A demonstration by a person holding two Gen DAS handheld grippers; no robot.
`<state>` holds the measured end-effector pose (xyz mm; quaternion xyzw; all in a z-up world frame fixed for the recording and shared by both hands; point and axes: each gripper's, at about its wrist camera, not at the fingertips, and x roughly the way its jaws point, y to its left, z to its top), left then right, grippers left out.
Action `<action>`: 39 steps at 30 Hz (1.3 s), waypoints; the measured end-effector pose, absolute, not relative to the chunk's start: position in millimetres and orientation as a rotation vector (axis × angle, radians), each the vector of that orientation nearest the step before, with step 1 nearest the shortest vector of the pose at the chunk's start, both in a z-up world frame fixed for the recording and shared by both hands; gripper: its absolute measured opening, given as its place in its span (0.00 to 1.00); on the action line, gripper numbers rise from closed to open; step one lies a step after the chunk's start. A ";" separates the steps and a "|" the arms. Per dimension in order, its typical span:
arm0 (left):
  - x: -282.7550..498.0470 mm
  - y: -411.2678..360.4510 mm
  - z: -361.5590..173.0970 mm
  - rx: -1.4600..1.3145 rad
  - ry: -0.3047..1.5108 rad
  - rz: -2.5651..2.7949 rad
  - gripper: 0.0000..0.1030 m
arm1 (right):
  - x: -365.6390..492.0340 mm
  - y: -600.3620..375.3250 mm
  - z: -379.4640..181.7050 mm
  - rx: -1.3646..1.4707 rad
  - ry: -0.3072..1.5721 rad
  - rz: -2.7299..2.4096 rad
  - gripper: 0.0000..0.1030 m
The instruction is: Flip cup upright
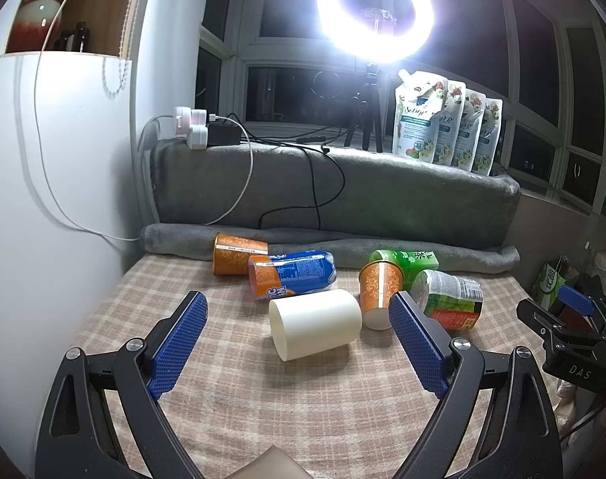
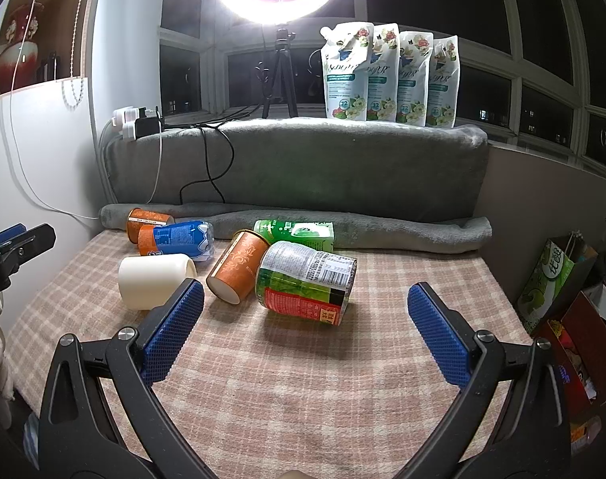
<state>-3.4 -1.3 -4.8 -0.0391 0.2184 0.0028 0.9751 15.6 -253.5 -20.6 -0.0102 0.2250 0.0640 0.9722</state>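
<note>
A home room at night: a checked cloth (image 1: 207, 359) covers the worktop, a grey blanket (image 1: 342, 195) lines its far edge below dark windows (image 1: 538, 60), detergent pouches (image 1: 442, 123) and a ring light (image 1: 374, 12) behind.

A ring light (image 1: 376, 12) glares above four detergent pouches (image 2: 388, 76), and what seem crushed bottles (image 2: 306, 277) litter the checked cloth (image 2: 303, 379).

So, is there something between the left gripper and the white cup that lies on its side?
Nothing visible. The left gripper is open, and the white cup lies on its side on the checked cloth directly ahead, with only bare cloth between. The orange paper cup lies close on the cup's right.
</note>
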 end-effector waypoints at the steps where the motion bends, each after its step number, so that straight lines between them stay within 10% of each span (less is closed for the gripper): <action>1: -3.2 -1.0 -4.6 -0.079 0.441 0.006 0.90 | 15.6 -253.5 -20.8 -0.021 0.454 0.129 1.00; 39: -3.7 2.2 -14.3 -0.097 0.459 0.010 0.90 | 20.9 -237.1 -25.6 -0.050 0.462 0.155 1.00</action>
